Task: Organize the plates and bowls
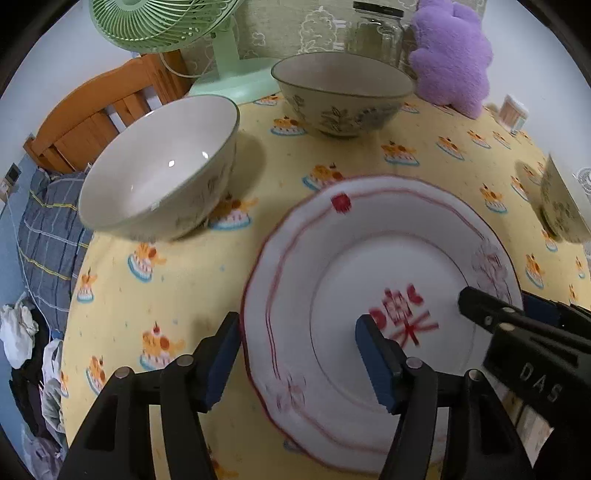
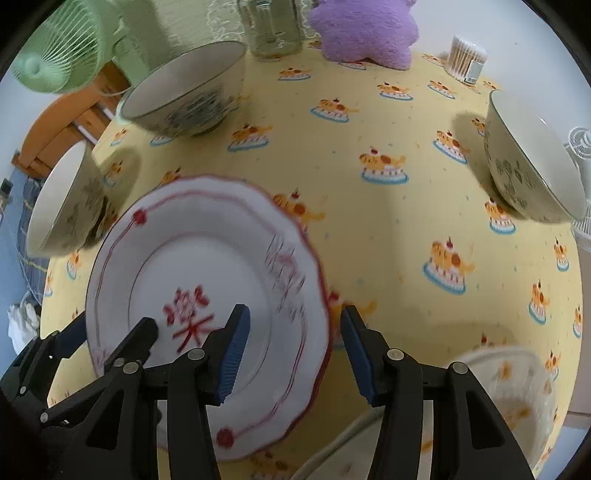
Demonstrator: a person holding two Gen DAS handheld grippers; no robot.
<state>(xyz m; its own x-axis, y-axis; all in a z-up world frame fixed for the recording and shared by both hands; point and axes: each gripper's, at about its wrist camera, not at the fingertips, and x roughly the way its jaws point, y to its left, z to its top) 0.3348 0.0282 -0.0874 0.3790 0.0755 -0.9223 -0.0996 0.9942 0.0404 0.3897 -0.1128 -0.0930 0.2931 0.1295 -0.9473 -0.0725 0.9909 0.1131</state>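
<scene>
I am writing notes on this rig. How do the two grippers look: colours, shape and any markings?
Both look alike. The left gripper and the right gripper have black plastic bodies with angular cut-outs and round silver pins at the joints. Their fingers carry flat blue pads, ribbed on the edge. The right gripper's body, seen from the left camera, bears raised letters "DAS". No cables or sleeves show.

This is a lived-in home, a bedroom corner by the look of it. The worktop (image 1: 236, 295) wears a yellow cloth printed with cartoon cakes and carries a green desk fan (image 1: 166, 26), a purple plush toy (image 1: 450, 55), glass jars (image 1: 376, 33) and a tub of cotton swabs (image 2: 466, 61). Beside it stand a wooden bed frame (image 1: 96, 110), checked bedding (image 1: 48, 236) and heaped clothes (image 1: 33, 369).
</scene>
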